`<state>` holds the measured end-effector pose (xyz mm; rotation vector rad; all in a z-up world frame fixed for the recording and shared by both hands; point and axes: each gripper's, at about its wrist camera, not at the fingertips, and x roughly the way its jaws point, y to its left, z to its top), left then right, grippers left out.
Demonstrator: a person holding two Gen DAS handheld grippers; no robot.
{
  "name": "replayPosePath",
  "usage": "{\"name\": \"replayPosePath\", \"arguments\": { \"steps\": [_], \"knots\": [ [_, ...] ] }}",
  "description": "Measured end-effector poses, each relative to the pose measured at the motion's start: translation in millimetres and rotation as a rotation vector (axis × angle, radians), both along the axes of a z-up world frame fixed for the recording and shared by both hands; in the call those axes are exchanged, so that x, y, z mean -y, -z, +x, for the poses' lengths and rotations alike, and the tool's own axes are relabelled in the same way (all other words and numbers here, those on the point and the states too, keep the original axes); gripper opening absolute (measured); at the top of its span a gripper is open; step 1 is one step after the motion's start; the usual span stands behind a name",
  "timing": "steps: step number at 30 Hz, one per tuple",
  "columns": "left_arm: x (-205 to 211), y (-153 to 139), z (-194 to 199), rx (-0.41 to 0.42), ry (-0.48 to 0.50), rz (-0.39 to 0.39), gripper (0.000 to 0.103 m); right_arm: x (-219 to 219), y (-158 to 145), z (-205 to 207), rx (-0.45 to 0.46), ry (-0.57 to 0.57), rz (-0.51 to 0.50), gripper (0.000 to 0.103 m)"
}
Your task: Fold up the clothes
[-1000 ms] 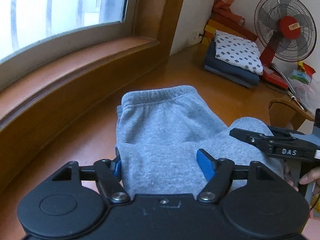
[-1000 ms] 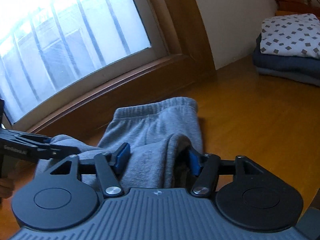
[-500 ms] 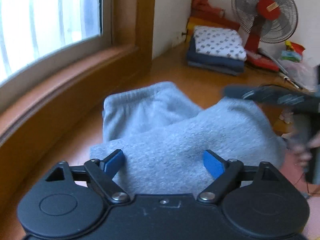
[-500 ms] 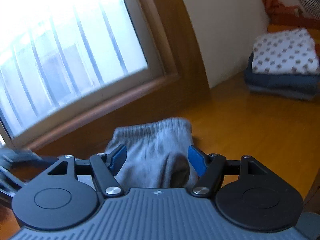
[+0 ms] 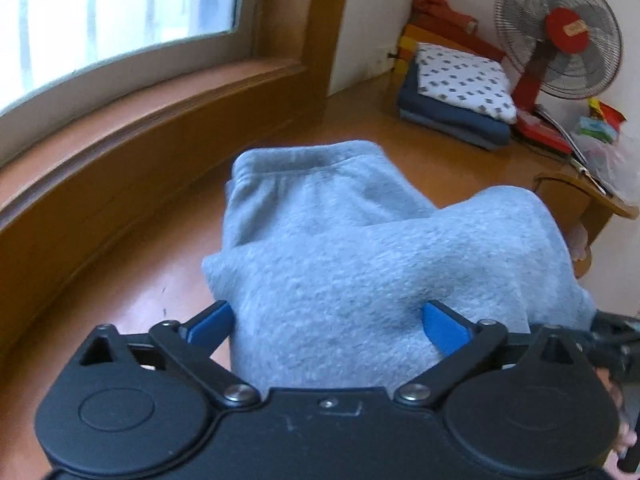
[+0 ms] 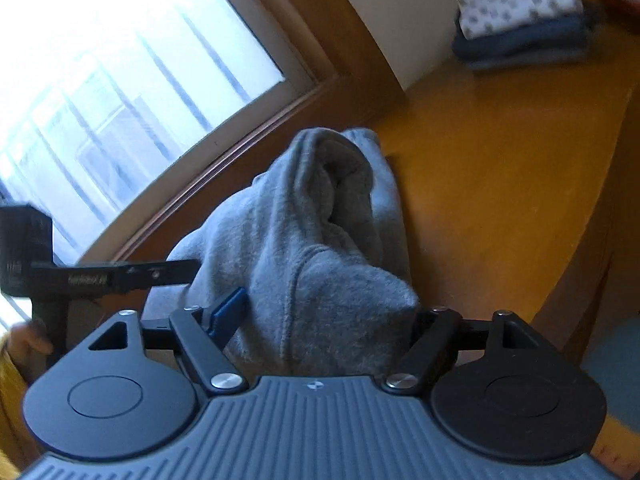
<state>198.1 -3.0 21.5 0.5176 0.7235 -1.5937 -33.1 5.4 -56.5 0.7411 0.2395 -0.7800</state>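
Observation:
Grey fleece sweatpants (image 5: 344,248) lie folded over on the orange wooden floor (image 5: 152,292), waistband away from me. My left gripper (image 5: 326,322) has its blue pads spread wide on either side of the near fold, open around the bulk of cloth. In the right wrist view the sweatpants (image 6: 304,240) bunch up between the fingers of my right gripper (image 6: 332,312), which is also spread wide; its right pad is hidden behind cloth. The left gripper shows at the left in that view (image 6: 120,276).
A stack of folded clothes (image 5: 456,96) with a patterned white piece on top lies by the far wall. A red standing fan (image 5: 560,36) and a small wooden table (image 5: 580,200) stand at the right. A wooden window sill (image 5: 140,120) runs along the left.
The near fold of the sweatpants has been lifted and bunched higher between both grippers. The right wrist view has tilted and come closer to the cloth.

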Motion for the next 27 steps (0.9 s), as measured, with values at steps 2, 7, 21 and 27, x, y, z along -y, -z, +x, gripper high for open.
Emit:
{"name": "replayPosePath", "arguments": {
  "steps": [2,7,21,27],
  "knots": [
    [-4,-3,6,-0.027,-0.007,0.003,0.102,-3,-1,4,-0.010,-0.001,-0.006,0.079],
    [-37,-28,8,0.051,0.003,-0.062,0.098,-5,-23,-7,0.018,0.006,-0.012,0.078],
    [-3,4,34,-0.223,0.024,0.029,0.094,32,-34,32,-0.073,-0.138,-0.128,0.063],
    [-20,-8,22,-0.234,0.055,-0.028,0.060,15,-33,30,-0.026,-0.140,-0.176,0.034]
  ]
}}
